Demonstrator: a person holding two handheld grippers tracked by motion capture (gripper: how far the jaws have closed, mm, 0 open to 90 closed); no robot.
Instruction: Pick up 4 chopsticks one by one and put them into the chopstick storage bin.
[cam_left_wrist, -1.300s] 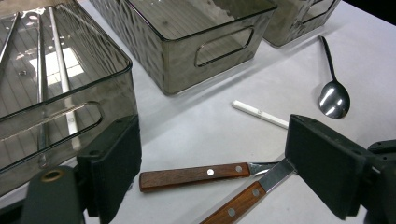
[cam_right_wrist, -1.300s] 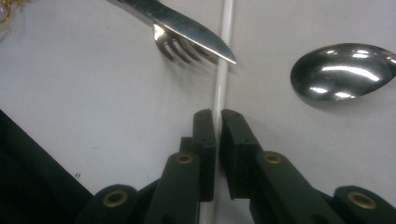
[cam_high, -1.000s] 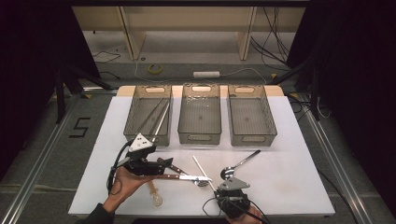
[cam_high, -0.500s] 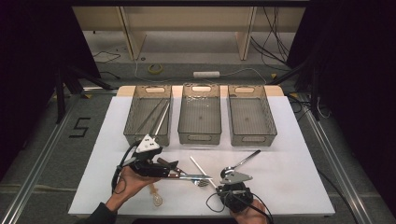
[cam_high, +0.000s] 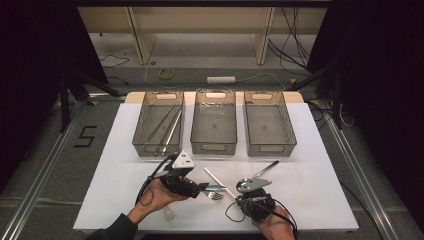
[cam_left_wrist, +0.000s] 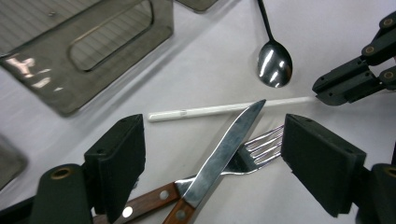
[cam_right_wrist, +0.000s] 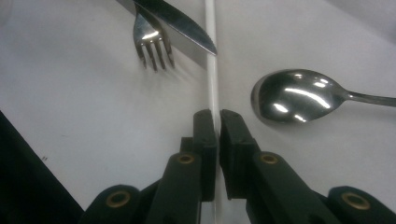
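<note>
High view: three bins (cam_high: 213, 127), one spoon (cam_high: 257, 175).

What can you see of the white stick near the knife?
The stick is thin, straight, plain white, maybe plastic or paper, and lies flat on the table. One end is clamped in the right gripper, whose jaws are shut on it. The knife tip lies over its middle, with the fork under that blade. The spoon lies close by, apart from it.

Lab: railed floor (cam_high: 35, 190), loose cables (cam_high: 295, 30)
</note>
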